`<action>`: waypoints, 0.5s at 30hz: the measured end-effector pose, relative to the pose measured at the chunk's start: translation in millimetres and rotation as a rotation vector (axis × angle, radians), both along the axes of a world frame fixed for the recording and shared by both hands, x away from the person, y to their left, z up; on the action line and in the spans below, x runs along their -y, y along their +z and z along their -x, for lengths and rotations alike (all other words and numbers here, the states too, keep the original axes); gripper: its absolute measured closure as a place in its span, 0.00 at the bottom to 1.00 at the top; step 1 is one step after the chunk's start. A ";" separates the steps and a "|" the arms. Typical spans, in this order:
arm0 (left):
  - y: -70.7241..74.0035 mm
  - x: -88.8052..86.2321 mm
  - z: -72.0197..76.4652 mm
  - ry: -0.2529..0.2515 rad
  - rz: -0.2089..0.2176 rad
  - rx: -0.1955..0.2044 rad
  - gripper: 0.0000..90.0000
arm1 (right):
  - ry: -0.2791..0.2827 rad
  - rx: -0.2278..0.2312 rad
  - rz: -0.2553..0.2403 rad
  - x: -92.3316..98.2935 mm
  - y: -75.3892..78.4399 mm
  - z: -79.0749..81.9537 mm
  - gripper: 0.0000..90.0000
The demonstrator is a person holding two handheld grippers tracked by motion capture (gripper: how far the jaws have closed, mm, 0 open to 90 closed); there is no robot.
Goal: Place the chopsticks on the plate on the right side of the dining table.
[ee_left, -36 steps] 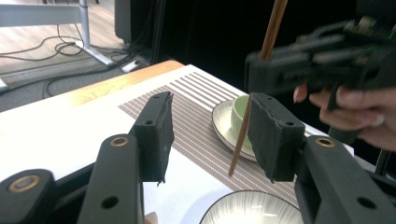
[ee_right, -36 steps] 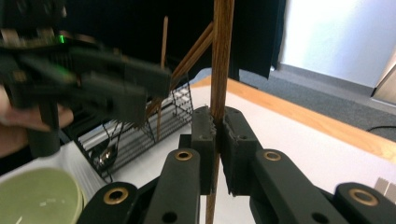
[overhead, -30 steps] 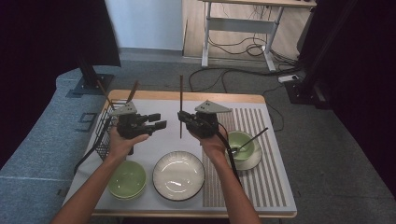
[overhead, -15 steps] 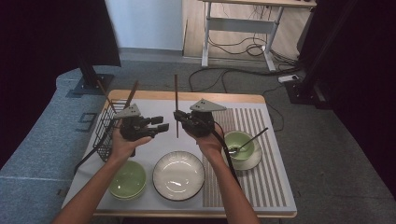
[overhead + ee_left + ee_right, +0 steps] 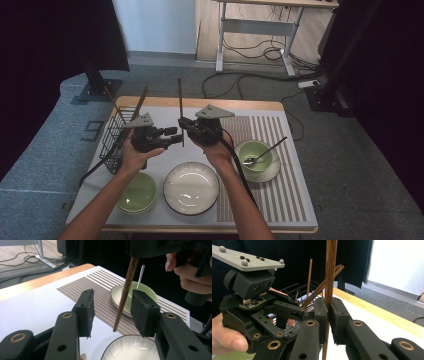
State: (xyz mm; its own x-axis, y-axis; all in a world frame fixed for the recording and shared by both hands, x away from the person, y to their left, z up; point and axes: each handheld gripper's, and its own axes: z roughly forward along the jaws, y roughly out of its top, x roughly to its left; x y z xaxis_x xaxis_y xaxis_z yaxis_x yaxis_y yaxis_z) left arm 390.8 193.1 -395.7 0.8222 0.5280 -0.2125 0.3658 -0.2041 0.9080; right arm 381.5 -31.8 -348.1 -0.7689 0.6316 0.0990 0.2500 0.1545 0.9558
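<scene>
- My right gripper (image 5: 181,123) clamps one brown chopstick (image 5: 180,102) upright above the table (image 5: 300,200), between my two hands.
- My right gripper view shows the pads pinching the stick, and more chopsticks in the wire basket (image 5: 294,291) behind.
- My left gripper view shows the stick's lower end hanging free between my left gripper (image 5: 112,310) jaws (not touching either pad).
- Those jaws have just been closing; both hands have shifted slightly left since the earlier frame.
</scene>
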 end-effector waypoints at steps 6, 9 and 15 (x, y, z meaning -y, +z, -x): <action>-2.5 2.2 -1.2 -0.007 -0.009 -0.018 0.71 | 0.015 -0.001 0.009 -7.0 -1.2 0.0 0.94; -3.5 3.0 -1.4 -0.015 -0.012 -0.024 0.76 | 0.021 -0.007 0.004 -9.8 -2.4 0.3 0.94; -6.3 5.3 -1.4 -0.028 -0.033 -0.038 0.89 | 0.028 -0.013 0.004 -13.7 -5.4 -0.3 0.94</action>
State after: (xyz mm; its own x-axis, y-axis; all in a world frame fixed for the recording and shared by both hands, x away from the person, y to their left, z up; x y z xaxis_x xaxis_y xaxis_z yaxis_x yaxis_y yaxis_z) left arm 392.2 187.8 -402.0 0.8285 0.5120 -0.2267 0.3936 -0.2447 0.8861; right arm 381.8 -18.0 -353.5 -0.7851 0.6101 0.1066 0.2575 0.1650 0.9521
